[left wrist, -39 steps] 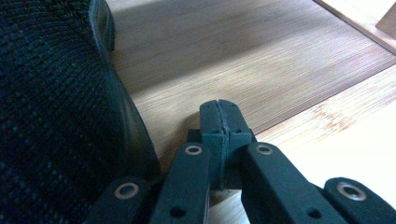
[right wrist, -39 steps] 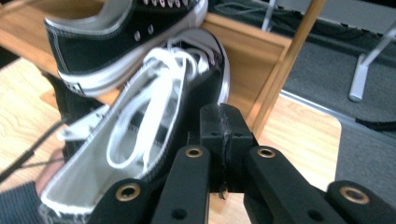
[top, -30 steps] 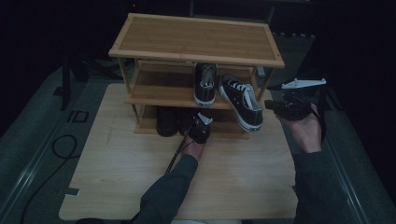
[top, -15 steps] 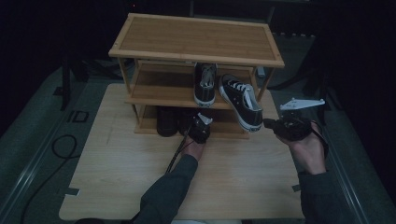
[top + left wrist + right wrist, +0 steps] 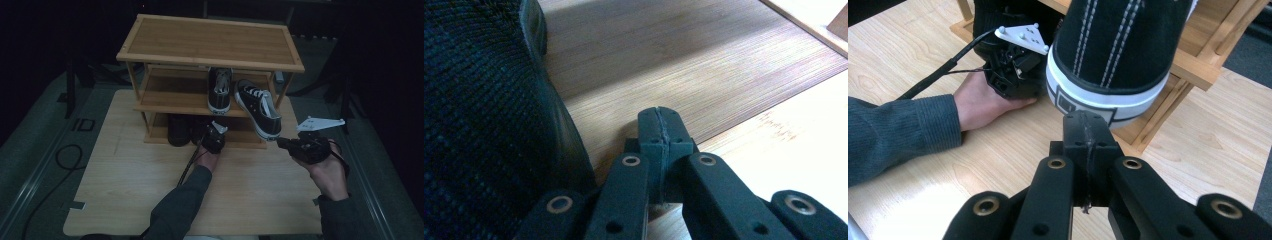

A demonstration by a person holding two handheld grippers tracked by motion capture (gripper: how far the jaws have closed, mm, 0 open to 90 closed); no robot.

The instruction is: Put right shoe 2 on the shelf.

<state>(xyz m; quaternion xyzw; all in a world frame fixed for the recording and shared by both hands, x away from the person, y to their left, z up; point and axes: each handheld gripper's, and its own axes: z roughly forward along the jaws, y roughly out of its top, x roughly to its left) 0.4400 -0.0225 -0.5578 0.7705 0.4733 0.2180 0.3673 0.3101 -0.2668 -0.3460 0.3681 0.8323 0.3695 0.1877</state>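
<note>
A black canvas sneaker with white laces point(image 5: 257, 107) lies askew on the middle shelf of a bamboo shoe rack point(image 5: 210, 42), its heel point(image 5: 1118, 55) hanging over the shelf's front edge. My right gripper point(image 5: 281, 143) is shut and empty, its tip point(image 5: 1087, 122) just below and in front of that heel; contact cannot be judged. A second black sneaker point(image 5: 220, 90) stands straight beside the first. My left gripper point(image 5: 210, 131) is shut and empty at the bottom shelf, its tip point(image 5: 659, 117) over the shelf board, next to a dark knit shoe point(image 5: 484, 125).
The rack stands at the far half of a light wooden table point(image 5: 130, 185). Dark shoes point(image 5: 177, 129) fill the left of the bottom shelf. The left gripper's cable point(image 5: 190, 162) trails along the forearm. Grey floor with a loose cable point(image 5: 65, 155) lies left of the table.
My right hand has dropped and drawn back toward the table's near side, bringing its gripper level with the overhanging sneaker's heel. The left gripper and both sneakers have stayed put.
</note>
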